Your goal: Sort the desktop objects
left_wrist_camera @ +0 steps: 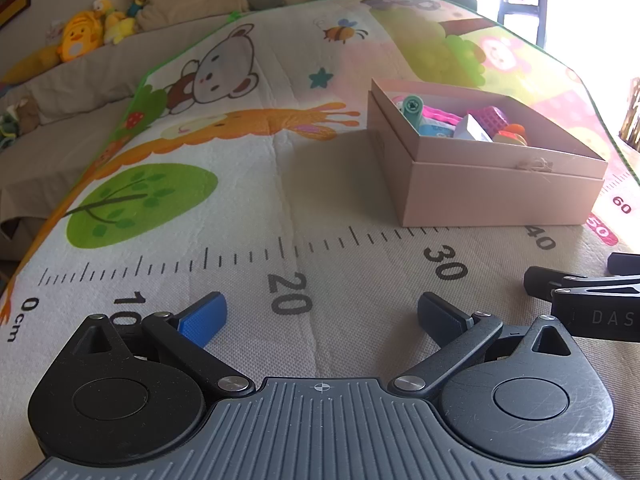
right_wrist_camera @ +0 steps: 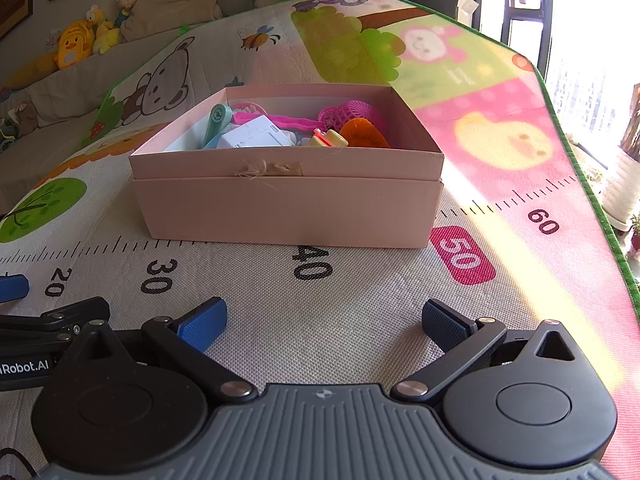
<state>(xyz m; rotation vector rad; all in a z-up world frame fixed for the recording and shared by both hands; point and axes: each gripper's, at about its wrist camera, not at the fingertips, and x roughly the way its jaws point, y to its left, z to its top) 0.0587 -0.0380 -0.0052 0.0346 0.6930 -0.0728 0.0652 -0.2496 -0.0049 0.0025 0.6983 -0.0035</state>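
While the pink box (right_wrist_camera: 288, 204) holds toys, both claws (left_wrist_camera: 320, 316) (right_wrist_camera: 324, 322) gape, empty

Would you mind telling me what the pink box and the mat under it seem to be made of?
The pink box looks like matte cardboard: thin straight walls, crisp folded edges and a frayed patch on its front rim. The mat looks like soft foam or plastic with a printed, woven-textured surface and shallow creases, though the exact material is unclear.
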